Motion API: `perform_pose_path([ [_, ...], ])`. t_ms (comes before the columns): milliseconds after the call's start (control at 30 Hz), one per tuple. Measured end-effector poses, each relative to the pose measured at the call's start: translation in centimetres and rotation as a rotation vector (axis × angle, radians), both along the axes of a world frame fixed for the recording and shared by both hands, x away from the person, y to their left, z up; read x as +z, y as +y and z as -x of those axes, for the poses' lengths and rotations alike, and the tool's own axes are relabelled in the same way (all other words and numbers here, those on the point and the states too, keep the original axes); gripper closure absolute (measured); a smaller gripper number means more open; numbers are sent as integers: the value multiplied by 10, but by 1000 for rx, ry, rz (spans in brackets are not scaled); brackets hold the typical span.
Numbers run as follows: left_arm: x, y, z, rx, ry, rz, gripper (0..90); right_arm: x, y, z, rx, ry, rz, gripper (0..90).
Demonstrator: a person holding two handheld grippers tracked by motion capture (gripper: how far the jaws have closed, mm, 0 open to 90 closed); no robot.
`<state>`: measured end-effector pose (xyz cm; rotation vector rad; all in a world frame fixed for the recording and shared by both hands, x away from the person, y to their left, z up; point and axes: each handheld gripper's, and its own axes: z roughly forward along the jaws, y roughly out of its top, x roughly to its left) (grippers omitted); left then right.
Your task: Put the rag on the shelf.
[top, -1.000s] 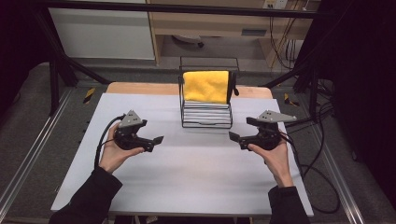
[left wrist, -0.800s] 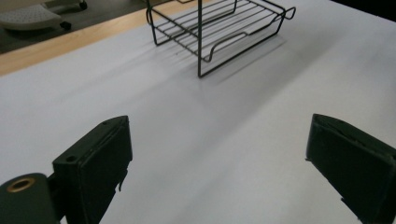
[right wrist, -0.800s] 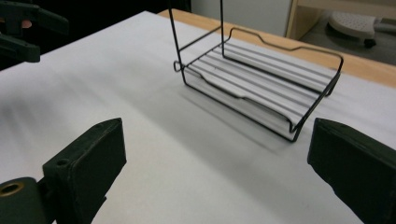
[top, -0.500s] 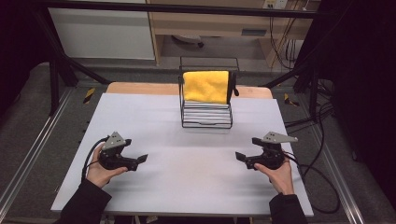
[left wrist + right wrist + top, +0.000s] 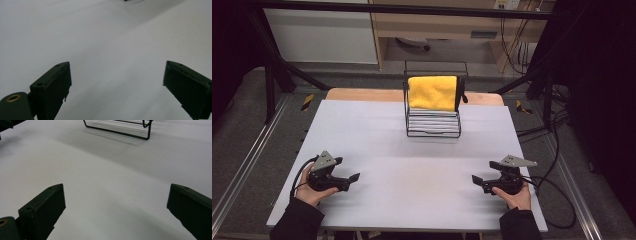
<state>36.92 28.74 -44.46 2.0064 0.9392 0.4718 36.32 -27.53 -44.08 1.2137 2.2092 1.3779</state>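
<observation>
A yellow cloth [image 5: 432, 92] hangs over the top of a black wire rack [image 5: 432, 127] at the back middle of the white table [image 5: 412, 150]. My left gripper [image 5: 351, 179] rests low near the front left of the table, held in a hand, jaws open and empty. My right gripper [image 5: 477, 181] sits near the front right, also open and empty. Both point inward toward the table's middle. In the left gripper view its jaws [image 5: 115, 85] stand wide apart over bare white surface. In the right gripper view the gripper [image 5: 116, 210] is open, with the rack's base [image 5: 120, 131] far ahead.
Cables [image 5: 557, 200] trail from the right gripper off the table's right edge. A wooden strip [image 5: 362, 94] borders the table's far edge. Metal rails [image 5: 247, 165] run along the floor at both sides.
Both hands have drawn back from beside the rack toward the table's front edge and lowered. The grippers stay open and empty. The cloth and rack have not moved.
</observation>
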Motion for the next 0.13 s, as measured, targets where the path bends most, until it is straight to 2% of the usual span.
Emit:
perform_pose_path([
  [133, -3, 2, 1, 9, 8, 3, 80, 0, 0, 0, 0, 1, 0, 21],
])
